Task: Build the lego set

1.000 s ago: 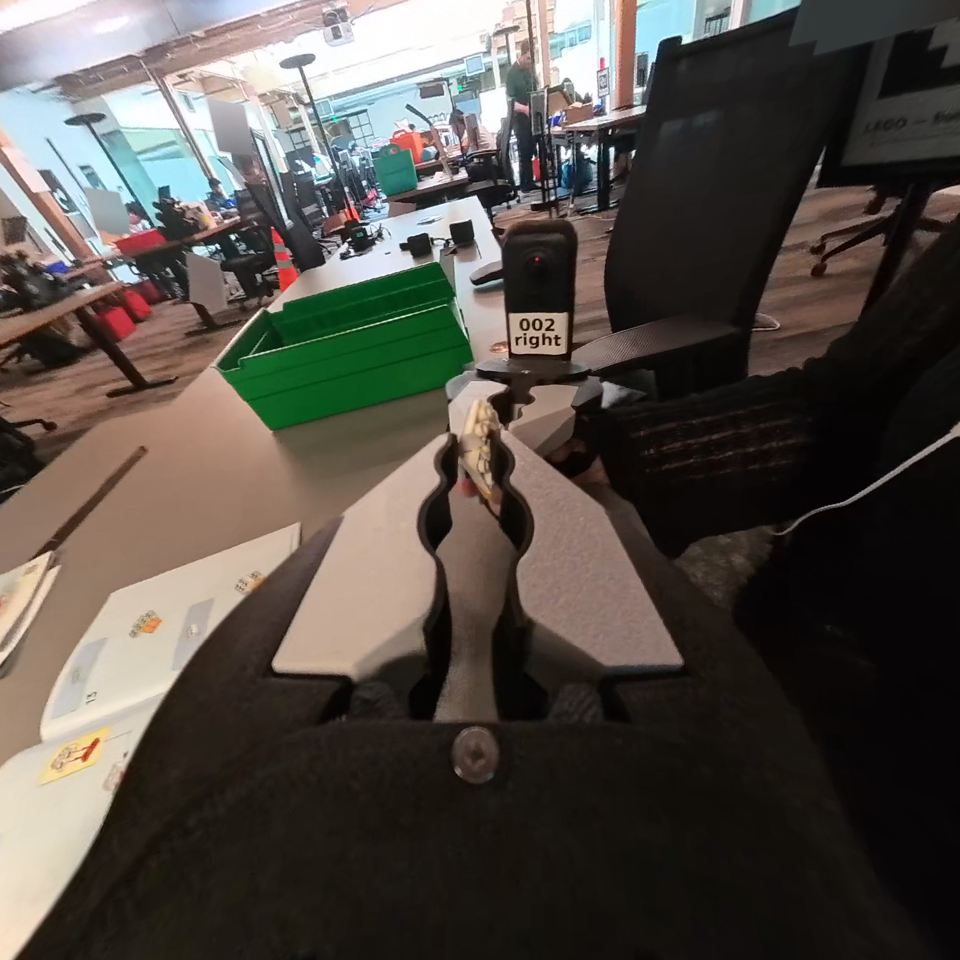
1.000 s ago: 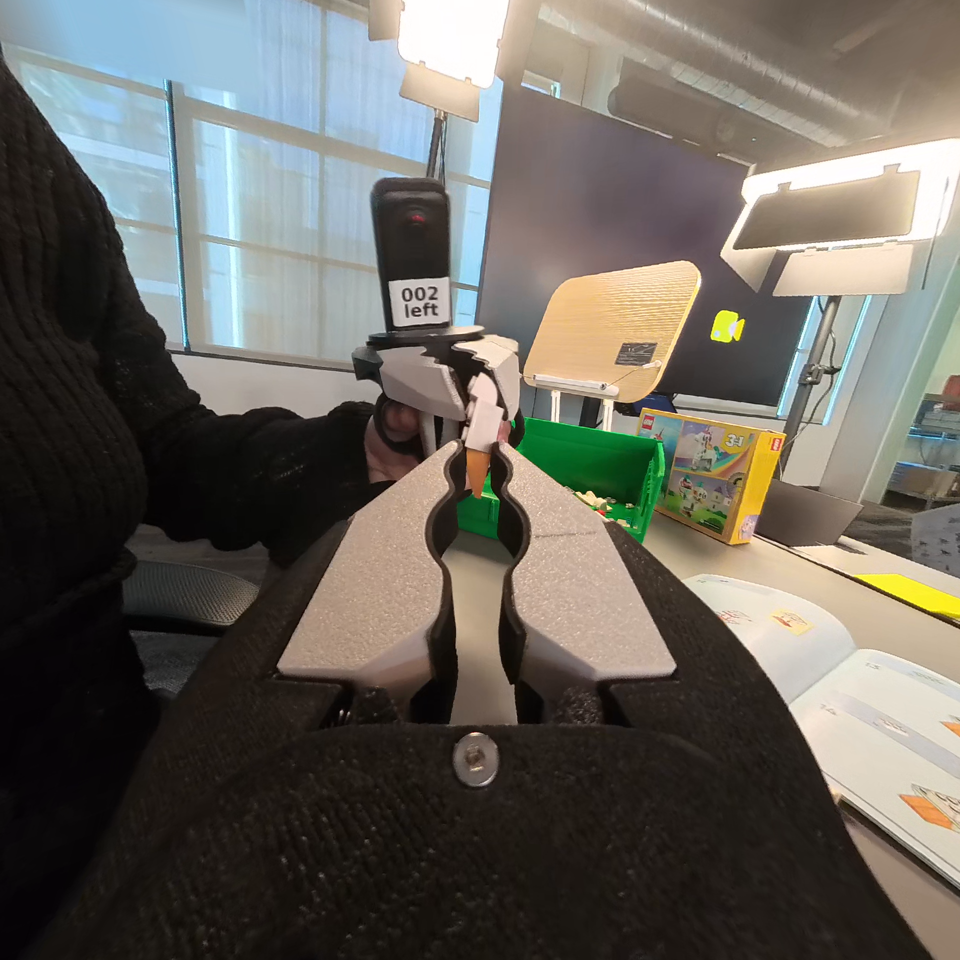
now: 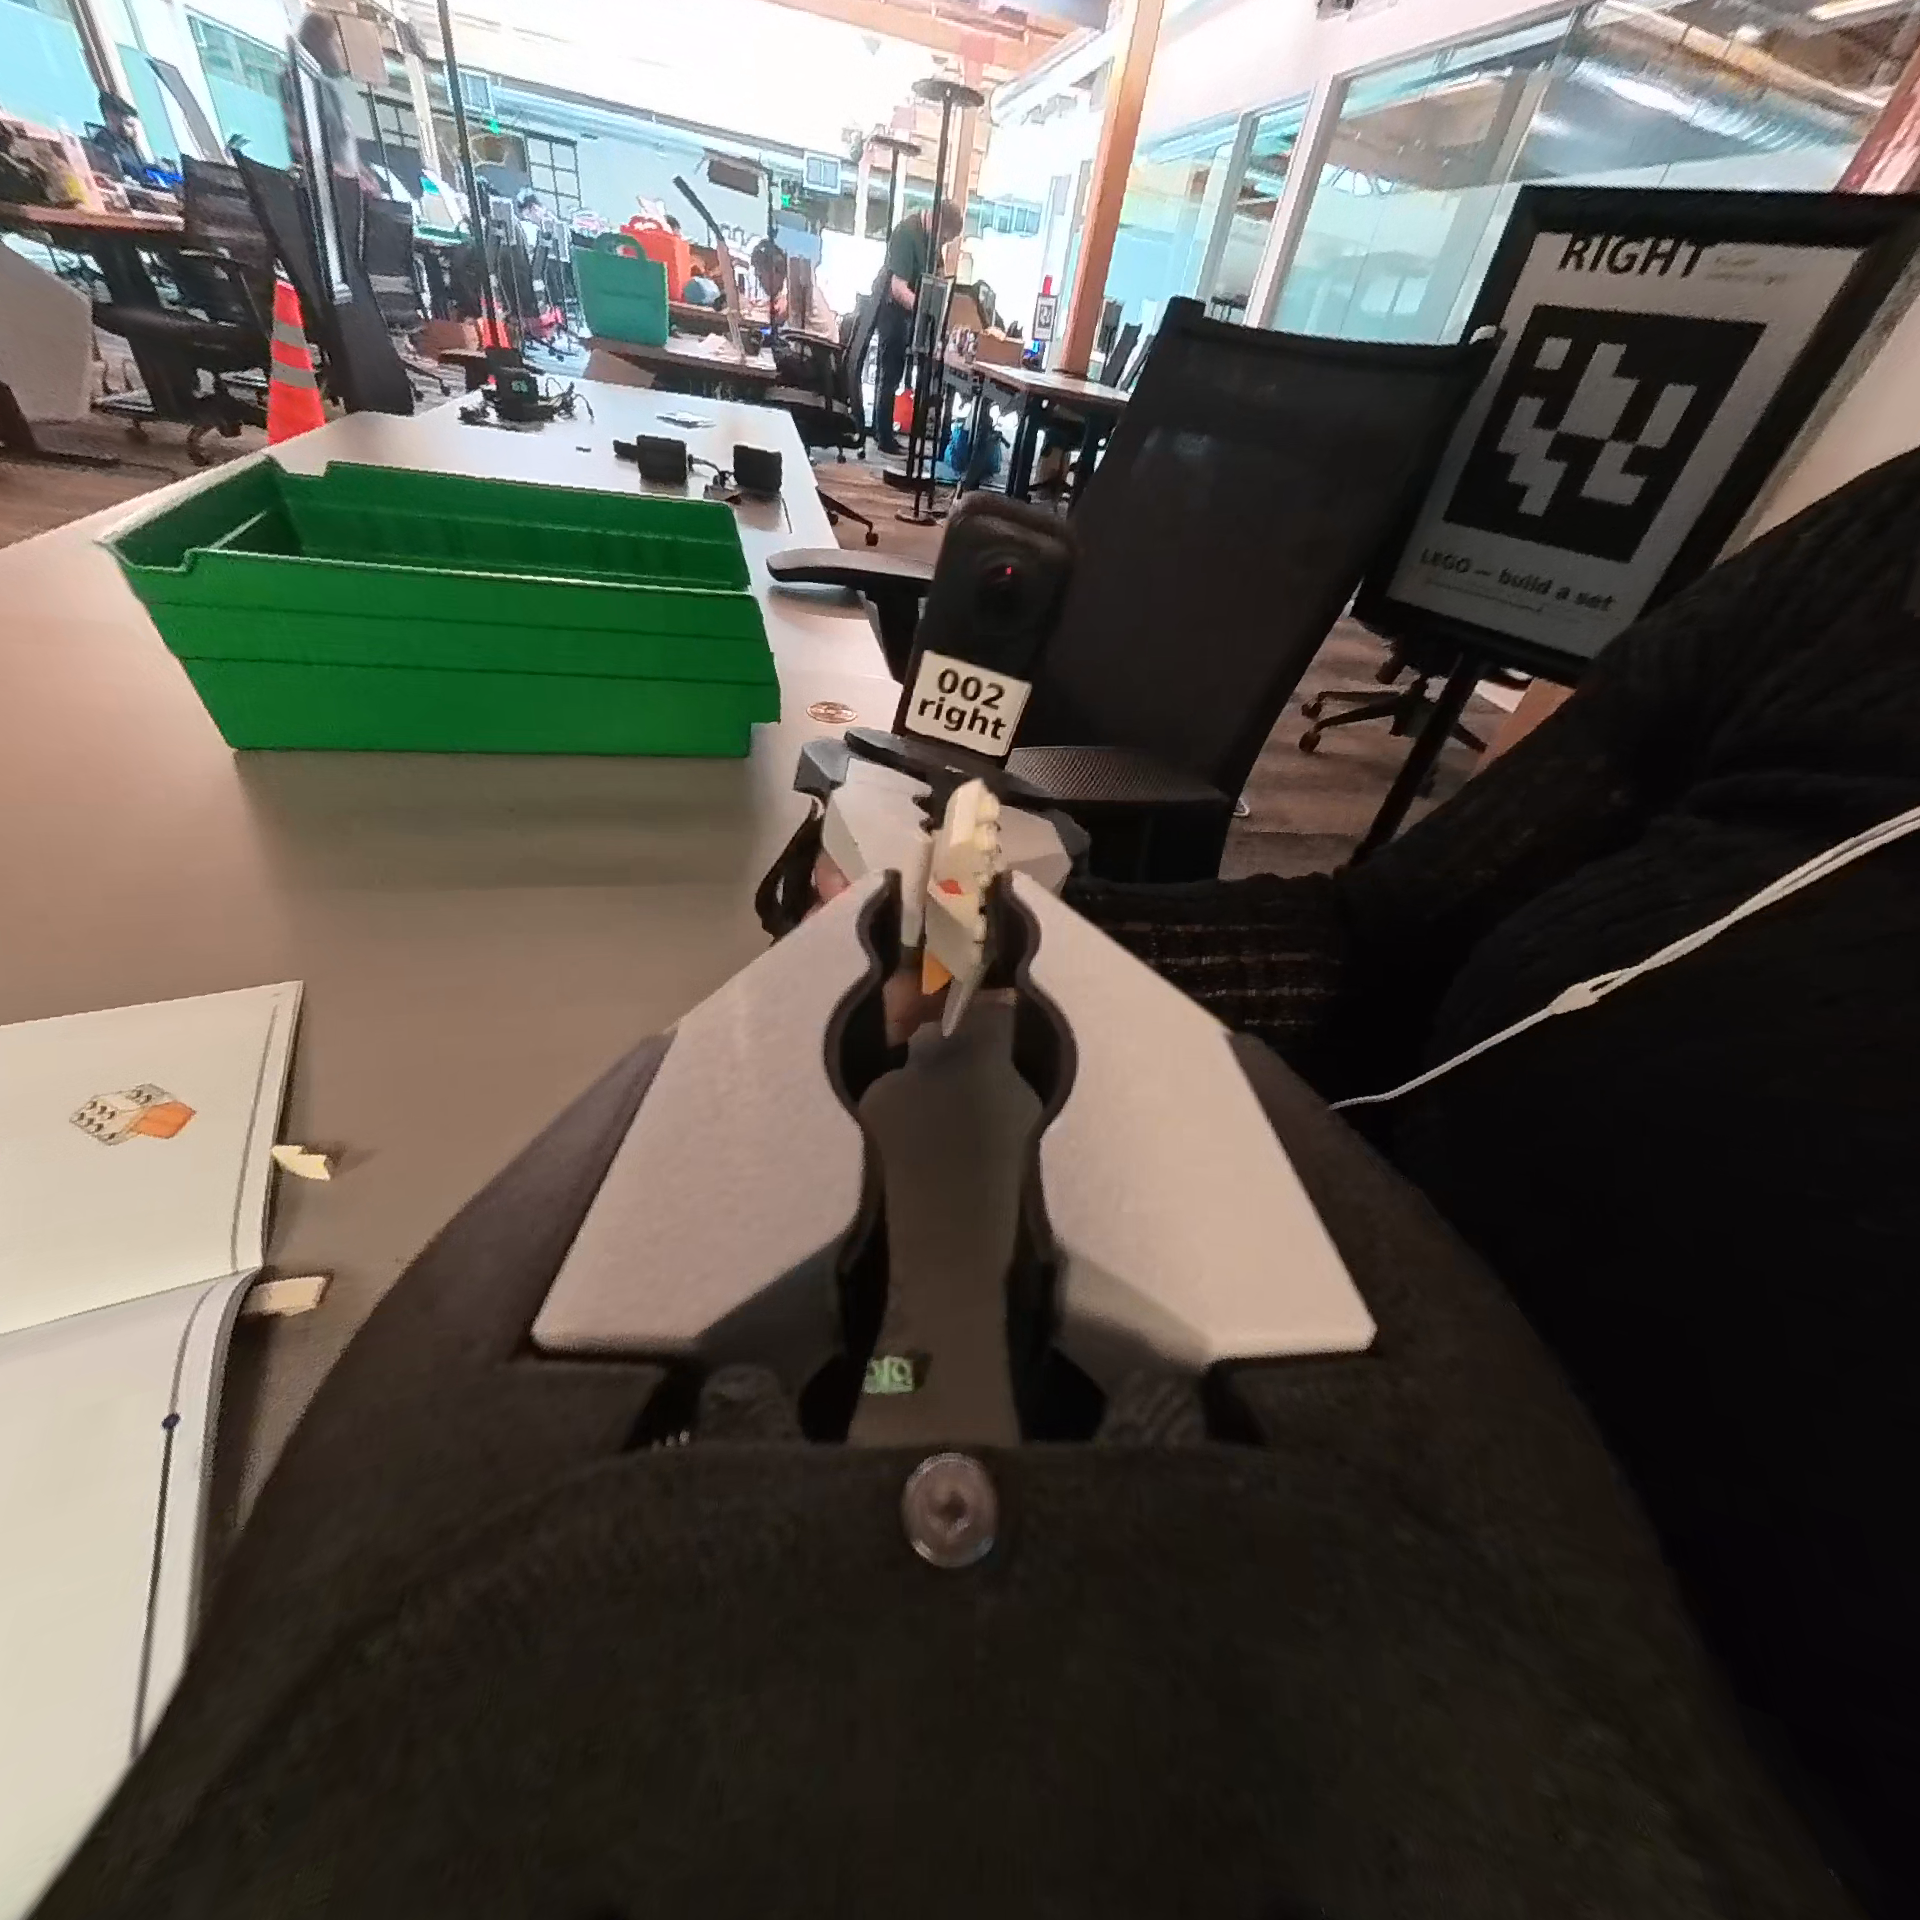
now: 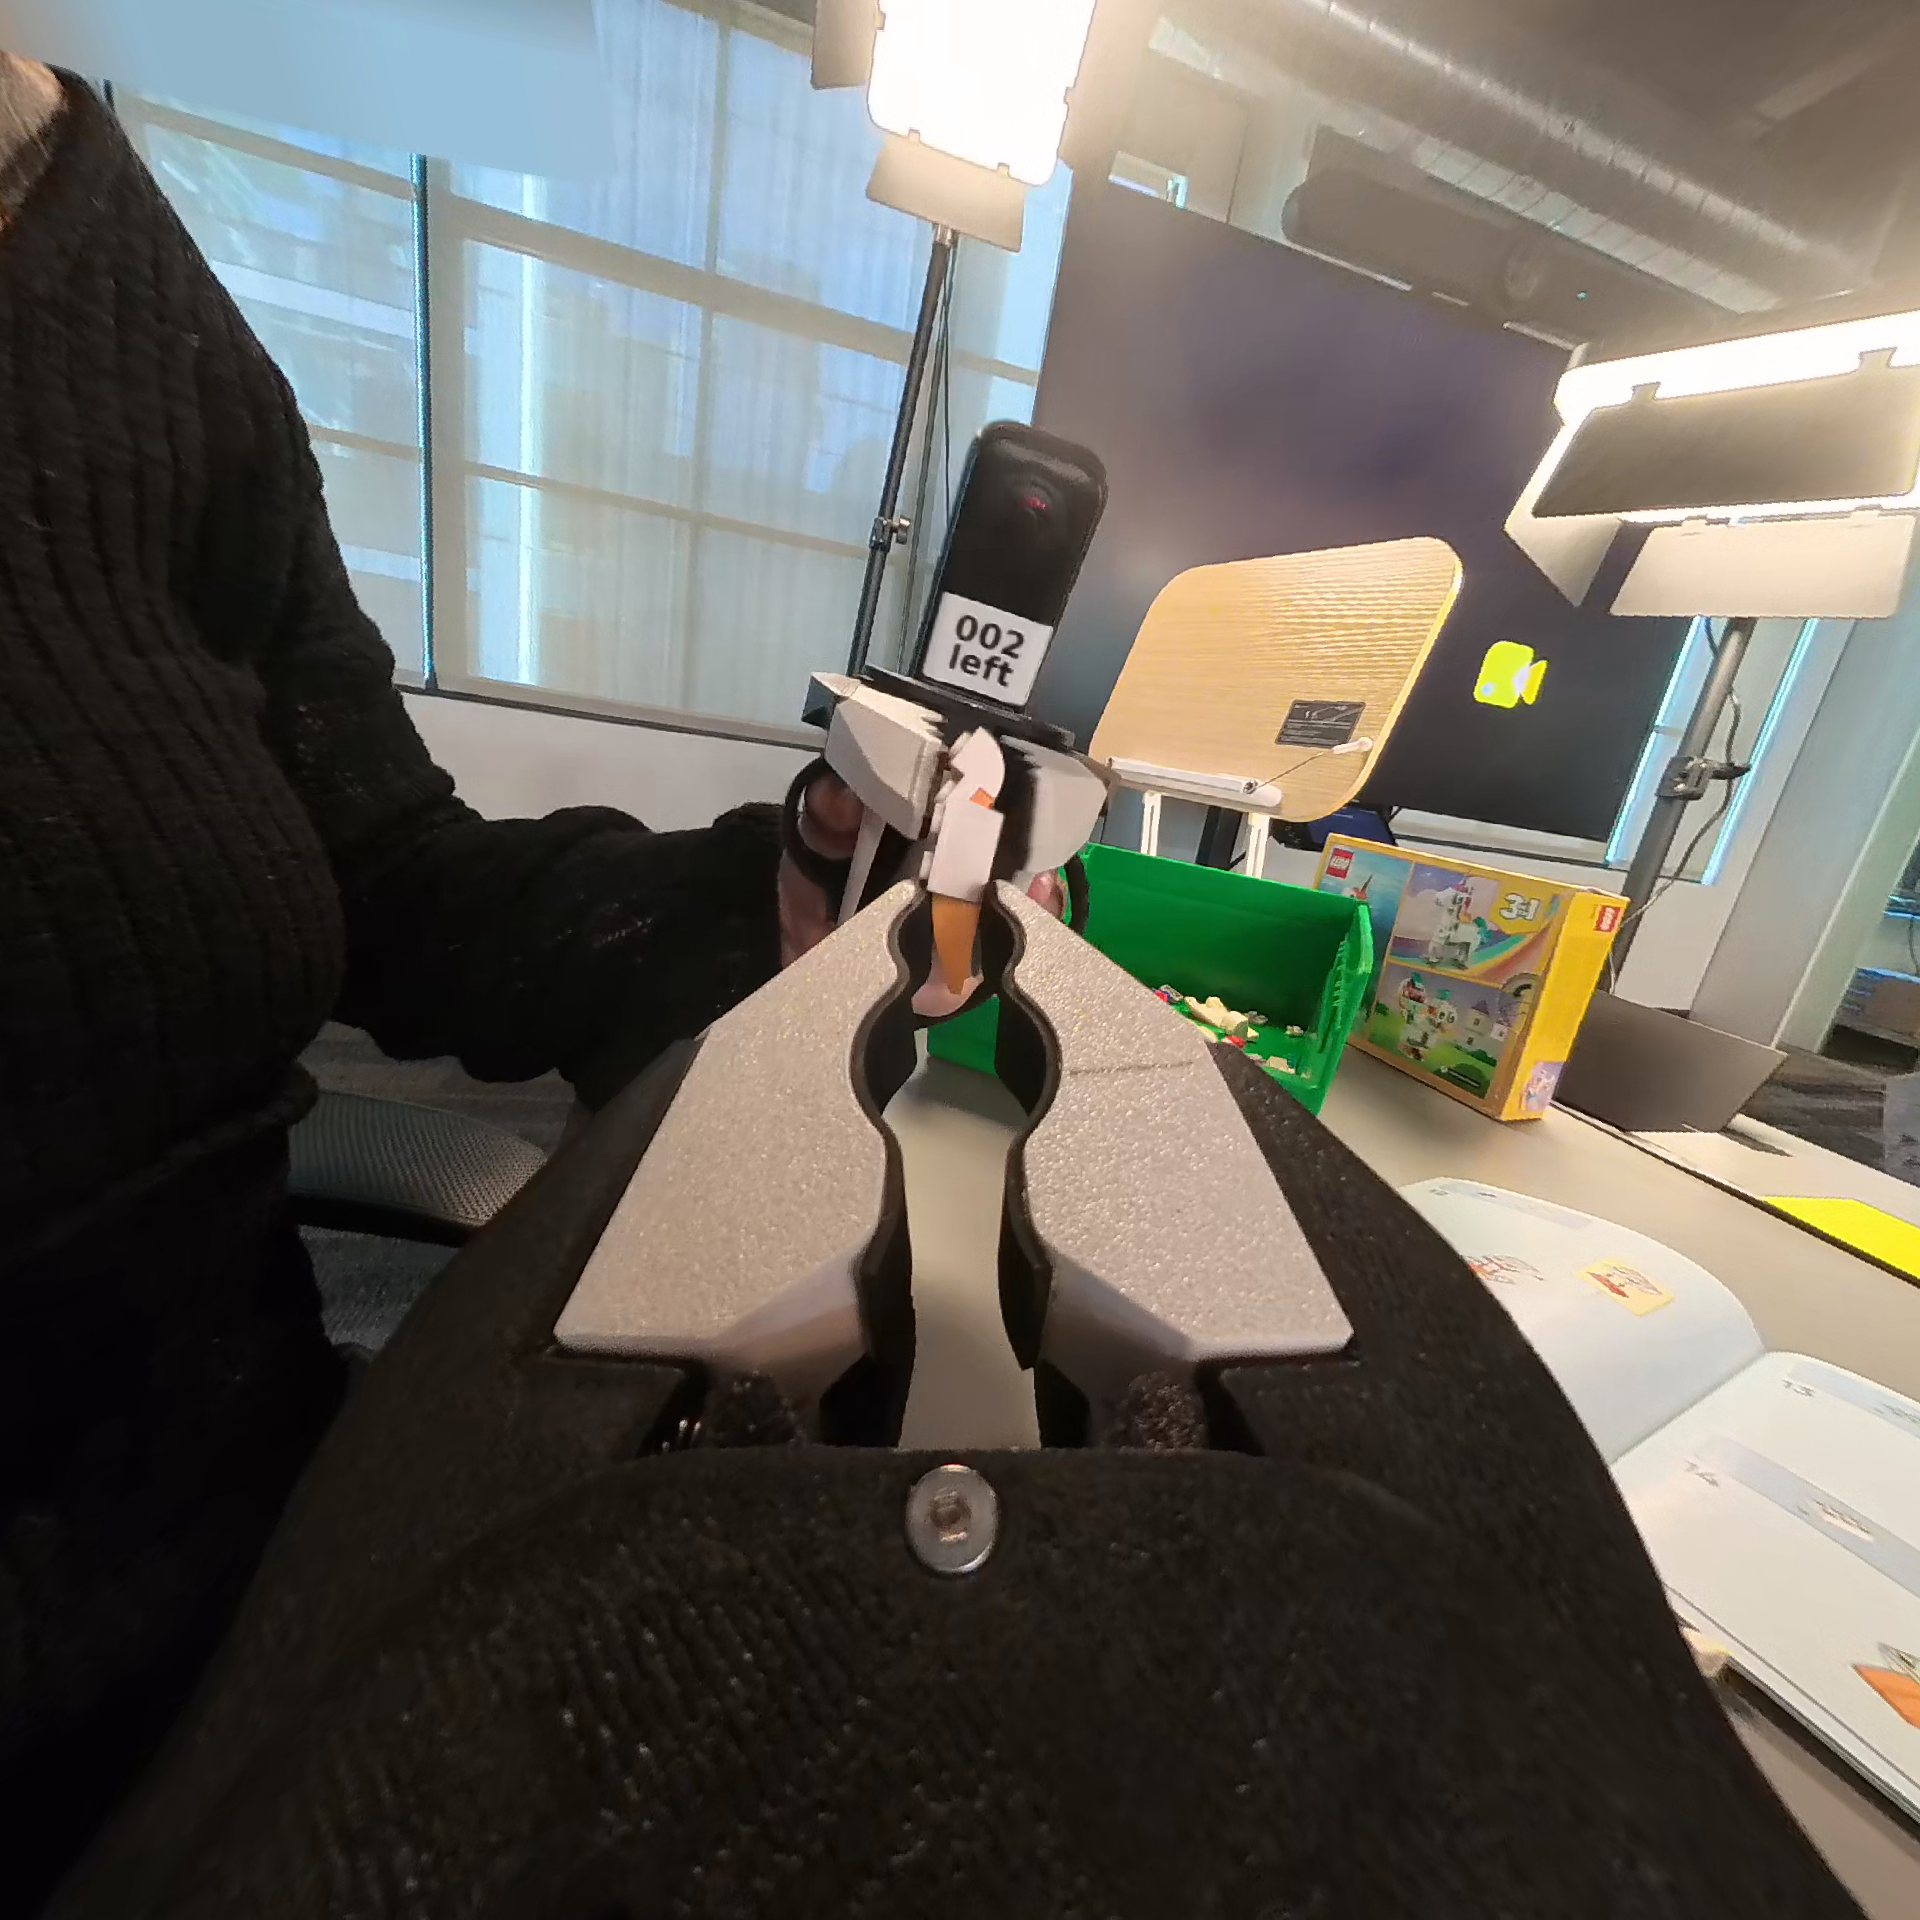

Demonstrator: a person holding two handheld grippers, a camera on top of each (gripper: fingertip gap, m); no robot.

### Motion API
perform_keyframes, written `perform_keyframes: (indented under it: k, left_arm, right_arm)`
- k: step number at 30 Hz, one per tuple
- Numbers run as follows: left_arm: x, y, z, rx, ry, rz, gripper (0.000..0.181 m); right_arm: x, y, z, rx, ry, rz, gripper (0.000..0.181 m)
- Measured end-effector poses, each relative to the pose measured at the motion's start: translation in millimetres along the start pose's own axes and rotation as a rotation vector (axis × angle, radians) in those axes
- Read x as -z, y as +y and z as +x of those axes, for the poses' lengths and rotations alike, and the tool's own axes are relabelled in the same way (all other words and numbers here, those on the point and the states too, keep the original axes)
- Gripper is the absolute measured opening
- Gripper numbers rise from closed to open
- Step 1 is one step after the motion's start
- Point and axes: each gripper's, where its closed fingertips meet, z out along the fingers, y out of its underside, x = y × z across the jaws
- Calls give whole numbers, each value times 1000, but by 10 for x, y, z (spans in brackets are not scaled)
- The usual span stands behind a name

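A small white lego assembly point(image 3: 961, 852) with an orange piece is held in the air between my two grippers, which face each other tip to tip. My left gripper point(image 3: 951, 914) is shut on the assembly's near end. My right gripper point(image 4: 951, 920) is shut on the pointed orange piece point(image 4: 951, 940) at its end. In the right wrist view the white part point(image 4: 961, 831) runs up into the left gripper point(image 4: 961, 800) beyond. The right gripper point(image 3: 940, 831) shows just behind the assembly in the left wrist view. How the pieces join is hidden by the fingers.
Stacked green bins point(image 3: 457, 665) stand on the grey table point(image 3: 416, 883). Another green bin point(image 4: 1226, 956) holds loose pieces, with the yellow lego box point(image 4: 1465, 977) beside it. An open instruction booklet point(image 3: 125, 1143) point(image 4: 1714, 1455) lies near. Two loose white pieces point(image 3: 301, 1162) lie by it. A black chair point(image 3: 1195, 582) stands behind.
Both grippers have shifted and turned while staying tip to tip. More of the white assembly now shows above the fingertips, tilted, with its orange piece in view.
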Motion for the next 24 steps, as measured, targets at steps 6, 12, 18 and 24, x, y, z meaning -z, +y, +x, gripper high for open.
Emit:
perform_keyframes:
  k: [6, 12, 18, 24]
  left_arm:
    - [-8, 25, -11, -55, -32, -21, 12]
    - [2, 52, -54, -57, -60, -53, 12]
    - [3, 47, -74, -12, -50, -48, 15]
    - [-18, 31, -88, -19, -61, -32, 17]
  right_arm:
    - [5, 10, 29, -12, 13, -5, 7]
    - [2, 39, 61, -40, 22, -17, 7]
    - [12, 33, 104, -41, 42, -12, 7]
    - [10, 39, 122, -51, 47, -10, 7]
